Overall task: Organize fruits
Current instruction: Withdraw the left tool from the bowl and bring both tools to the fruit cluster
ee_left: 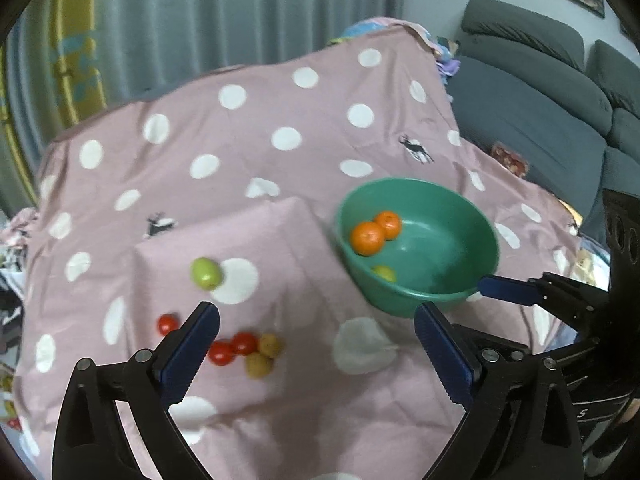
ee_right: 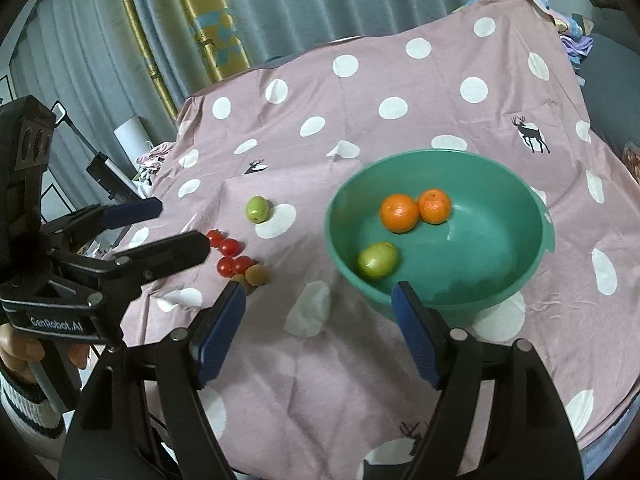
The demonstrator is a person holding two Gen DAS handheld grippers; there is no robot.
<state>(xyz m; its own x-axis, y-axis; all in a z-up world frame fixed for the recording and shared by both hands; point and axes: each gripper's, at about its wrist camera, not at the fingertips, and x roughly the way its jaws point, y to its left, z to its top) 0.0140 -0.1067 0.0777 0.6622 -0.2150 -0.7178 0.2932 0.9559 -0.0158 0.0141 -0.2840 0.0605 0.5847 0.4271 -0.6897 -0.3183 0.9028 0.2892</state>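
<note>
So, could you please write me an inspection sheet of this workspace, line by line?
Surface: pink dotted cloth, wrinkled, over a raised surface.
Job's things: green bowl holds two oranges and one green fruit. On the cloth: another green fruit, four cherry tomatoes, two brownish-yellow fruits.
Clutter: nothing seen on the cloth.
Grippers: left gripper open, empty; right gripper open, empty.
Cables: nothing seen.
Surroundings: grey curtain, grey sofa.
</note>
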